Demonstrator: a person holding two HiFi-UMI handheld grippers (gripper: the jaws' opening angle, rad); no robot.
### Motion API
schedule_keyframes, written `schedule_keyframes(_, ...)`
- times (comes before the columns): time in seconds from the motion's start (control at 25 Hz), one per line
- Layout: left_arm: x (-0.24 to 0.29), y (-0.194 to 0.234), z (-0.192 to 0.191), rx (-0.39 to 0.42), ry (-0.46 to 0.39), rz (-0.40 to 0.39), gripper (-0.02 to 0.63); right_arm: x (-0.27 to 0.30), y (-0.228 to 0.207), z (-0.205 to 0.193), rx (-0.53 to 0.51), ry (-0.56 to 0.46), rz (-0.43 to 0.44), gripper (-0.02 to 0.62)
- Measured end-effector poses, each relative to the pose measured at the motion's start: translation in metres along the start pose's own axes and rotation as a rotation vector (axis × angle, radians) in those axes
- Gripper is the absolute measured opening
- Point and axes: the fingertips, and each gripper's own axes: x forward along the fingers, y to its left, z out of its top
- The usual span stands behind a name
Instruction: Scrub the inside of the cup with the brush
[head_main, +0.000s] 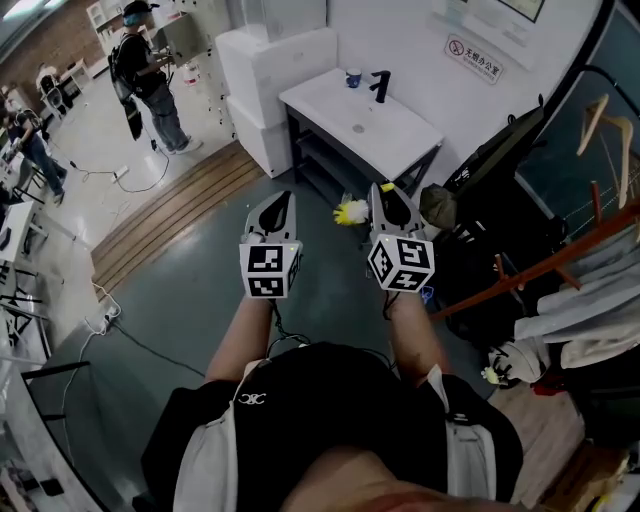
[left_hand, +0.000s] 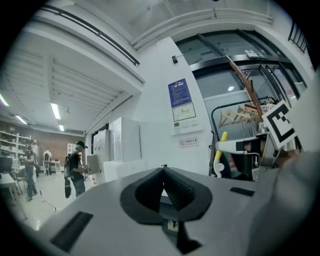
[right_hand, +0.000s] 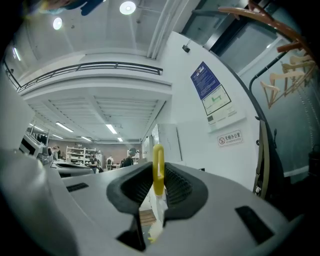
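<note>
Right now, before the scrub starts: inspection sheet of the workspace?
Surface: white sink counter ahead of the grippers, carrying a black faucet and the cup.
Job's things: cup stands on the counter's far corner by the faucet; yellow brush is in the right gripper.
Clutter: clothes hang on a wooden coat rack at right, with a dark bag beside it.
Grippers: left gripper shut, nothing in it; right gripper shut on the brush; both short of the counter.
Cables: cable trails over the floor at left.
Surroundings: grey floor, white cabinets, person standing at back left.
</note>
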Motion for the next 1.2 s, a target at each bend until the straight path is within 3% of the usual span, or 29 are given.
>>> schedule_keyframes(0.4, 0.011, 0.054, -0.015, -0.022, 0.001, -0.005, 0.015, 0.037, 0.023, -0.012, 0.0, 0.003, -0.033, 0.072)
schedule_keyframes(0.56, 0.025, 0.074, -0.021, -0.069, 0.001, -0.006, 0.014, 0.058, 0.026, -0.016, -0.009, 0.002, -0.034, 0.072)
schedule_keyframes(0.68, 0.04, 0.084, -0.023, -0.063, -0.003, 0.005, 0.015, 0.077, 0.021, -0.022, 0.029, 0.006, -0.021, 0.072)
schedule_keyframes(0.8, 0.062, 0.092, -0.026, -0.03, 0.01, 0.008, 0.015, 0.101, 0.012, -0.025, 0.057, -0.005, -0.017, 0.072)
schedule_keyframes(1.04, 0.124, 0.114, -0.029, -0.058, 0.025, 0.008, 0.014, 0.161, -0.01, -0.036, 0.031, 0.002, -0.021, 0.072)
schedule_keyframes(1.2, 0.178, 0.128, -0.025, -0.035, 0.029, 0.024, 0.015, 0.212, -0.036, -0.041, 0.034, 0.012, -0.017, 0.072)
